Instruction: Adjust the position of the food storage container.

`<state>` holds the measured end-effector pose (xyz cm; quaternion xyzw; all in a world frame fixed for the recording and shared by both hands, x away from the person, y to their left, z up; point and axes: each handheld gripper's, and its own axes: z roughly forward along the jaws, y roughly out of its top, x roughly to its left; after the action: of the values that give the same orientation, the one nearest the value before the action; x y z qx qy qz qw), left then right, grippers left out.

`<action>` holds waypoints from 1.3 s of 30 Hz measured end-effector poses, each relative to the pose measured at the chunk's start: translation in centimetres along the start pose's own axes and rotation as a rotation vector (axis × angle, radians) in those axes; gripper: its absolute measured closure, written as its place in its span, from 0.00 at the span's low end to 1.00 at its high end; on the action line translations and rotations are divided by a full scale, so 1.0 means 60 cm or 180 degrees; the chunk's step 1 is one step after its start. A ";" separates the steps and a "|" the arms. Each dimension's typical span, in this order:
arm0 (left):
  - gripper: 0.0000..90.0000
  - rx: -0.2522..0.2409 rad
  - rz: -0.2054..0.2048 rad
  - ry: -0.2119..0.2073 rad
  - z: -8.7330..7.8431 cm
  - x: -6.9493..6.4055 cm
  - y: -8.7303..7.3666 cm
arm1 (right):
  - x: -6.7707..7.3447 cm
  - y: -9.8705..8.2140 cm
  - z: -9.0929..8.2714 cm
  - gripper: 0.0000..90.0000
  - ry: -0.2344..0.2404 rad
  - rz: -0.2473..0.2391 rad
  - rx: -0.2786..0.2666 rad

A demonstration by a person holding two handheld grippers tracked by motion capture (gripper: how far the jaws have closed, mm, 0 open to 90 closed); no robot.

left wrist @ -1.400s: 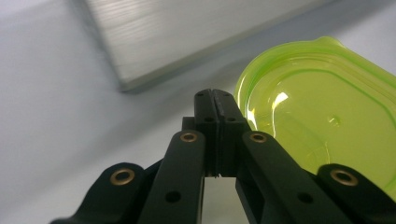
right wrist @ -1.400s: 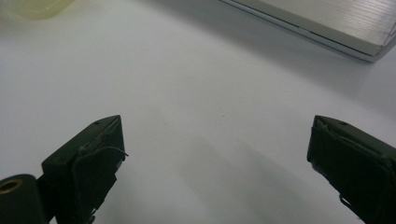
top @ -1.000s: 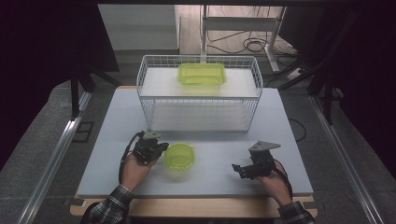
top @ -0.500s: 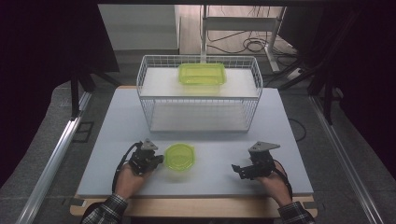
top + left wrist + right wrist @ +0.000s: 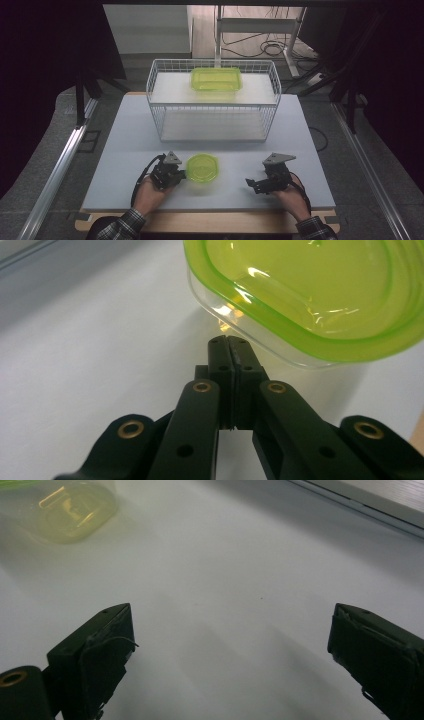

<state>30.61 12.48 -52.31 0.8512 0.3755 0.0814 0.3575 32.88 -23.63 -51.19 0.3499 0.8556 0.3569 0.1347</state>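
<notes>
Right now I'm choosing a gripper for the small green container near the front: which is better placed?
Left gripper: shut, jaw tips right beside the container. Right gripper sits open, farther away.

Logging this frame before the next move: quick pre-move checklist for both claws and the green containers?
1. Left claw shut, nothing between its jaws: ok.
2. Left claw tips right at the side of the round lidded container; whether they touch it: cannot tell.
3. Round container sits flat on the table, lid on: ok.
4. Right claw open and empty, bare table in front of it: ok.
5. Right claw set apart from the round container, which lies off to its side in the high view: ok.
6. Rectangular green container lies on the top shelf of the wire basket, away from both hands: ok.
</notes>
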 end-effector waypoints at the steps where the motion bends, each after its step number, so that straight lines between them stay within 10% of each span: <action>1: 1.00 0.0000 0.0006 -0.0016 0.002 -0.003 0.001 | 0.001 0.000 0.001 0.05 0.0005 0.0007 0.0010; 14: 0.97 -0.0027 0.0134 -0.0109 0.014 -0.024 0.013 | 0.005 -0.001 0.005 0.05 0.0061 -0.0014 0.0020; 25: 0.48 -0.0286 0.0016 0.0143 -0.035 -0.010 -0.014 | 0.011 0.001 0.002 0.05 0.0169 -0.0058 -0.0082; 39: 0.06 -0.0039 0.0229 0.0385 -0.044 -0.027 -0.056 | 0.008 0.000 0.001 0.05 0.0143 -0.0040 -0.0087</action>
<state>26.44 14.32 -52.42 0.8555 0.3652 0.1478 0.3361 32.57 -23.27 -51.22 0.3346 0.8556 0.3755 0.1224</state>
